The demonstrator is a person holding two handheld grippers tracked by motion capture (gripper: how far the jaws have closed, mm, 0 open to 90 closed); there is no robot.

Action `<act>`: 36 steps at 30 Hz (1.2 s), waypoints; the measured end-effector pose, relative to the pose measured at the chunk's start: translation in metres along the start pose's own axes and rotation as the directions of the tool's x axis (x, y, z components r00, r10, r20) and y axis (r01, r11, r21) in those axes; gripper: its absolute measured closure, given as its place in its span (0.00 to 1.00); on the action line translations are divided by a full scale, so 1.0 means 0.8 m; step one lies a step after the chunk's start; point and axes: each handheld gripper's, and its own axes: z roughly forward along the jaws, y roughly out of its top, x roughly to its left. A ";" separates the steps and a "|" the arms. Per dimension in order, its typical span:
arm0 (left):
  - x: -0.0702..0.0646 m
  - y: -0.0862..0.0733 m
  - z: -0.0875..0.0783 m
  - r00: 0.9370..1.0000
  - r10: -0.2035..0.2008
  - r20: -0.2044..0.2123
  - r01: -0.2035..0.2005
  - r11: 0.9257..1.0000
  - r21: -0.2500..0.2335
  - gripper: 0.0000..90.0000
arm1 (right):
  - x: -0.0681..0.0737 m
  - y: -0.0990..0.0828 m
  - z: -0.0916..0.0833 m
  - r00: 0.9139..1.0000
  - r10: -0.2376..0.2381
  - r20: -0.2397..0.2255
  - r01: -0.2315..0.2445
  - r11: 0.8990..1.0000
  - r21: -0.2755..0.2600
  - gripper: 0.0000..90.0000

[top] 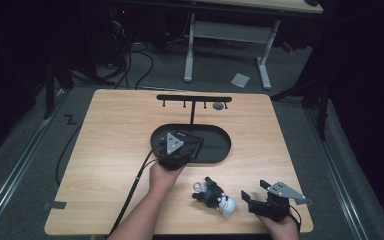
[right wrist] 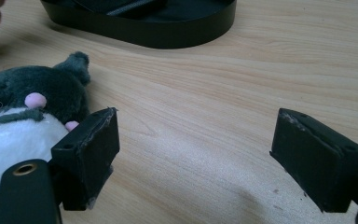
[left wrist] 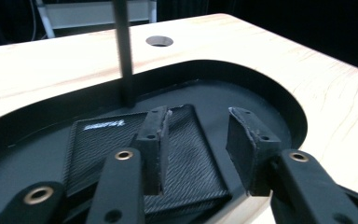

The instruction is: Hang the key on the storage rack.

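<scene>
Your left gripper [top: 180,150] sits over the near-left part of the black oval tray [top: 220,150], pointing into it. In the left gripper view its jaws stand spread with nothing pinched; the dark woven pouch [left wrist: 121,140] lies flat on the tray floor just under and ahead of them, and the left jaw looks right over its surface, though contact is unclear. The right jaw hangs over bare tray floor beside the pouch's edge. The stand's thin black post [left wrist: 123,51] rises from the tray just behind the pouch, with the crossbar [top: 194,98] on top in the high view.

Your right gripper [top: 257,197] rests low at the near-right edge of the wooden table [top: 115,150], well apart from the tray. Its jaws are wide apart, holding nothing. The plush toy [top: 215,197], dark grey with a white belly and pink bits, lies on the table just to the left of that gripper; in the right gripper view the plush sits right against the outer side of the left jaw, not between the jaws. Bare wood between the pads.
</scene>
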 end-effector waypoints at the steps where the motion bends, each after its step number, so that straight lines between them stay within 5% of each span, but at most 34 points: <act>1: 0.002 -0.001 -0.006 1.000 -0.001 -0.005 0.001 1.000 0.001 0.61 | 0.000 0.000 0.000 1.000 0.000 0.001 0.000 1.000 -0.001 0.17; 7: 0.021 -0.011 -0.043 1.000 -0.014 -0.012 0.014 1.000 0.010 0.52 | 0.000 0.000 -0.001 1.000 -0.002 -0.004 0.002 1.000 0.005 0.17; 21: 0.073 -0.069 -0.180 0.997 -0.017 -0.075 0.020 0.999 0.037 0.36 | 0.005 0.007 -0.003 0.999 -0.035 -0.015 0.036 0.998 0.057 0.18; 30: 0.088 -0.094 -0.204 0.996 -0.022 -0.084 0.026 0.999 0.044 0.29 | 0.003 0.014 0.001 0.999 -0.032 -0.011 0.033 0.989 0.143 0.18; 33: 0.090 -0.097 -0.204 0.997 -0.025 -0.067 0.028 0.999 0.046 0.28 | 0.002 0.014 0.004 0.999 -0.051 -0.004 0.051 0.982 0.183 0.18; 36: 0.095 -0.099 -0.207 0.998 -0.022 -0.061 0.024 0.999 0.037 0.28 | -0.001 0.017 0.005 0.997 -0.078 0.006 0.074 0.963 0.261 0.18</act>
